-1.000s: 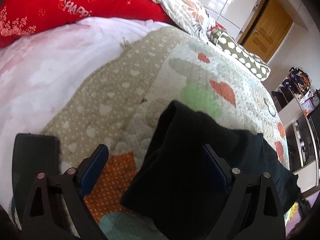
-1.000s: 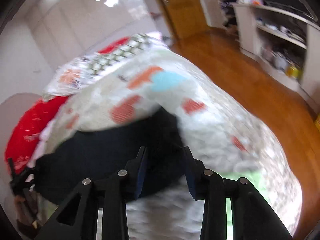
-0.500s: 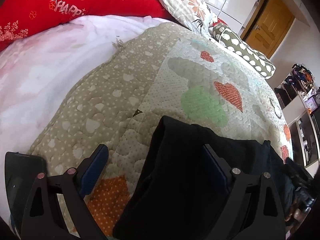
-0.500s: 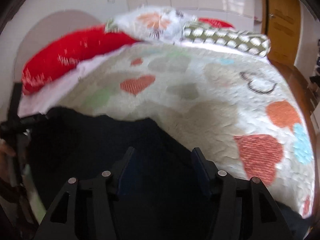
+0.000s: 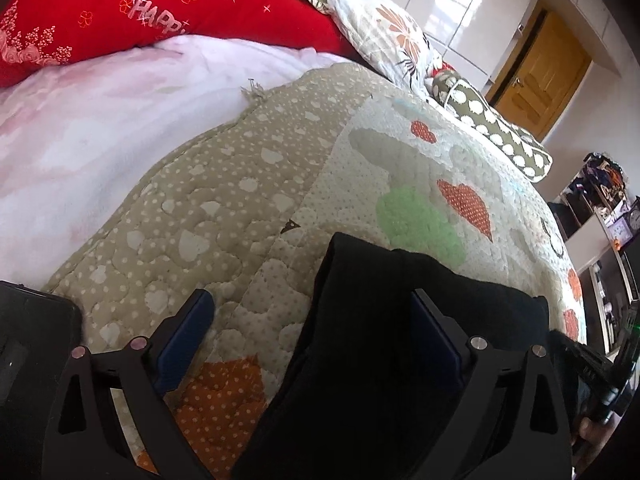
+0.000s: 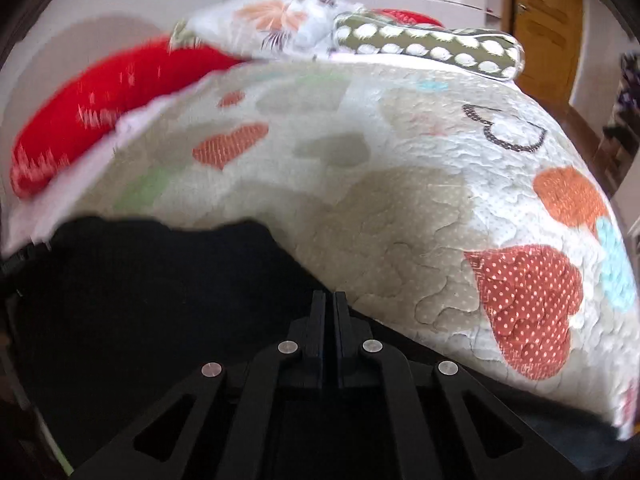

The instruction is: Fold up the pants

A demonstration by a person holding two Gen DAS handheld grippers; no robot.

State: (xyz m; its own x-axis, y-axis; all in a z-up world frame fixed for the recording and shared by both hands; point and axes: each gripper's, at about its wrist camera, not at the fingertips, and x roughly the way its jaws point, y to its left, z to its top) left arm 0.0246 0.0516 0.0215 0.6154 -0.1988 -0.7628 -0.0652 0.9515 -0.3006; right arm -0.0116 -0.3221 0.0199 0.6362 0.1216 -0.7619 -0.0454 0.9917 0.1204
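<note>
Black pants (image 5: 380,320) lie folded on a heart-patterned quilt (image 5: 248,200). In the left wrist view my left gripper (image 5: 310,316) is open, its blue-padded fingers straddling the pants' left edge. In the right wrist view the pants (image 6: 140,300) fill the lower left, and my right gripper (image 6: 328,300) is shut with its fingers pressed together over the pants' right edge. Whether fabric sits between the fingers is hard to see. The other gripper shows at the left edge of this view (image 6: 16,264).
A red pillow (image 5: 120,8), a floral pillow (image 5: 380,36) and a dotted green bolster (image 5: 492,128) lie at the head of the bed. A pink sheet (image 5: 80,128) lies left of the quilt. A black device (image 5: 32,344) lies at lower left. A wooden door (image 5: 540,72) stands behind.
My right gripper has closed from open to shut over the pants' edge and swung to face the bed head. My left gripper stays open and has barely moved.
</note>
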